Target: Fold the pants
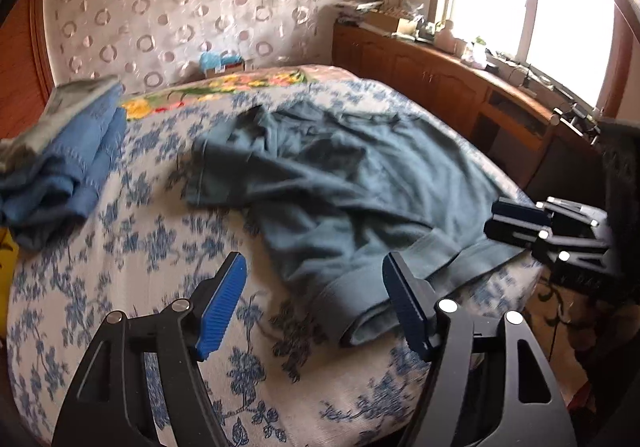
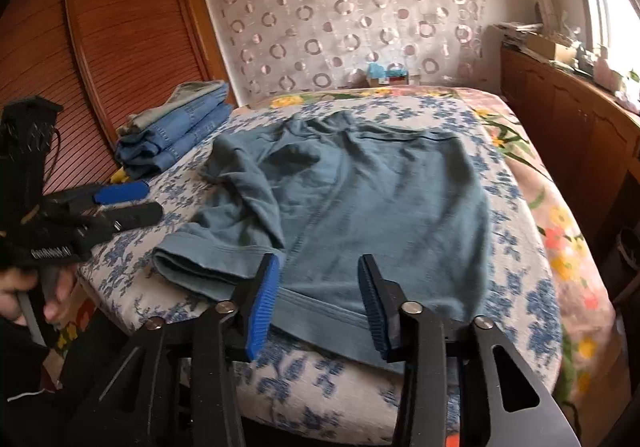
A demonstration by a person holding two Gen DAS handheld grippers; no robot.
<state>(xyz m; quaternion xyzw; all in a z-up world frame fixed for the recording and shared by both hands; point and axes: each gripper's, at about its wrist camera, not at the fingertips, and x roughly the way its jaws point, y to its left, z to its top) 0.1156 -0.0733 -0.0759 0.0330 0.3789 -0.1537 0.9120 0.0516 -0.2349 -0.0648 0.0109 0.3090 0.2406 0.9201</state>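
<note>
Teal-blue pants point(image 1: 340, 183) lie crumpled on the bed, with the ribbed cuffs at the near edge and the waist toward the headboard; they also show in the right wrist view point(image 2: 360, 203). One leg lies twisted across the other. My left gripper point(image 1: 316, 291) is open and empty, hovering just above the near left cuff point(image 1: 360, 311). My right gripper point(image 2: 320, 287) is open and empty above the near hem; it also shows in the left wrist view point(image 1: 516, 223) at the right edge of the bed. The left gripper shows in the right wrist view point(image 2: 132, 203) too.
The bed has a white cover with blue flowers point(image 1: 160, 247). A stack of folded jeans point(image 2: 176, 135) sits at the bed's far left. A wooden cabinet point(image 1: 440, 79) with clutter runs under the window on the right. A slatted wooden wardrobe point(image 2: 100, 47) stands left.
</note>
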